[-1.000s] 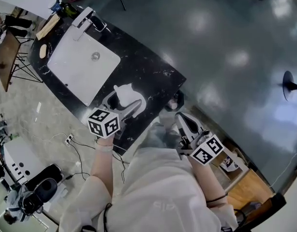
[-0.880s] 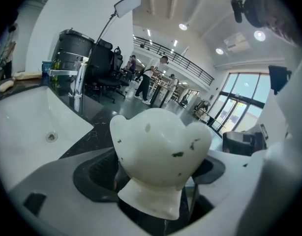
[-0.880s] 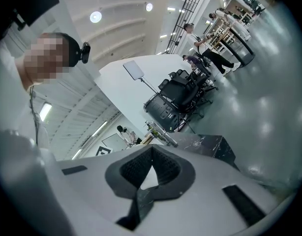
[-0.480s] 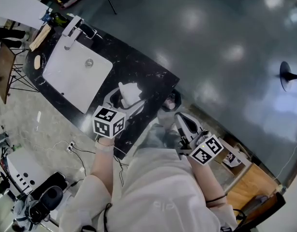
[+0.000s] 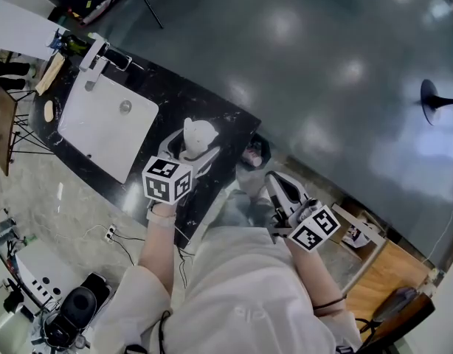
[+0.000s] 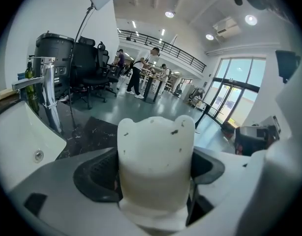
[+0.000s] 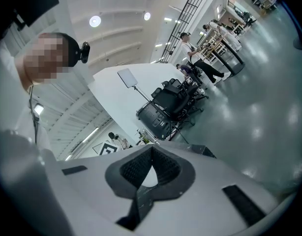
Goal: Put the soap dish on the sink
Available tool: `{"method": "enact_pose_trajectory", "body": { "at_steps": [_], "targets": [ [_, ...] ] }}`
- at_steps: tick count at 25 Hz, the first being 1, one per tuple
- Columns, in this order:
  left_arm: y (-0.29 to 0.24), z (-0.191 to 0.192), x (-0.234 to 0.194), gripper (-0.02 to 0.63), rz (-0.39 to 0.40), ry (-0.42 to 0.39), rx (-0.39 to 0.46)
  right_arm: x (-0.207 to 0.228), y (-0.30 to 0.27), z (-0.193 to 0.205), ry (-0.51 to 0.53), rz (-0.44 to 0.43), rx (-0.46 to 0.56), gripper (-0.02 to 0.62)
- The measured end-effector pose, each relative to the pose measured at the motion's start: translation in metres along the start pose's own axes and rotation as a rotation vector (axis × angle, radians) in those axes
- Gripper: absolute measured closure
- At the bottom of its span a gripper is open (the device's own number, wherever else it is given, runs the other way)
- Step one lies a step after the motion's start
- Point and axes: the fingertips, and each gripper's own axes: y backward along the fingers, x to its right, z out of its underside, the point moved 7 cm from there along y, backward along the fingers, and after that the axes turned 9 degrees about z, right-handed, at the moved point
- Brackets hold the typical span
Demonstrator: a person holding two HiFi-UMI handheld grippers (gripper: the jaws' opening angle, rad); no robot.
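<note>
The white soap dish point(image 5: 198, 136) point(image 6: 155, 166) stands on end between the jaws of my left gripper point(image 5: 189, 153) point(image 6: 153, 173), which is shut on it, above the near right end of the black marble counter point(image 5: 212, 109). The white sink basin point(image 5: 101, 127) point(image 6: 18, 132) lies to the left, with a chrome tap point(image 5: 94, 54) point(image 6: 45, 90) at its far edge. My right gripper point(image 5: 282, 194) point(image 7: 151, 176) hangs off the counter, close to the person's body, shut with nothing between its pads.
Small bottles point(image 5: 64, 44) and a wooden board point(image 5: 48, 76) sit at the counter's far left end. Grey polished floor point(image 5: 344, 65) spreads beyond the counter. A wooden stool point(image 5: 374, 271) stands at the lower right. Office chairs point(image 6: 87, 68) and people stand far off.
My left gripper has lifted the soap dish and tipped it upright; it stands higher over the counter's end. The head view has drifted, so the sink sits further left. The right gripper stays put.
</note>
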Motion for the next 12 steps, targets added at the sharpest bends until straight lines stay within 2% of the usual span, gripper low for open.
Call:
{"method": "enact_pose_trajectory", "body": {
  "at_steps": [4, 12],
  "targets": [
    [-0.004, -0.006, -0.005, 0.176, -0.007, 0.001, -0.01, 0.005, 0.003, -0.002, -0.005, 0.012, 0.006, 0.575],
    [-0.018, -0.009, 0.002, 0.176, 0.002, -0.062, -0.138, 0.007, 0.005, -0.003, -0.01, 0.022, 0.017, 0.575]
  ]
}}
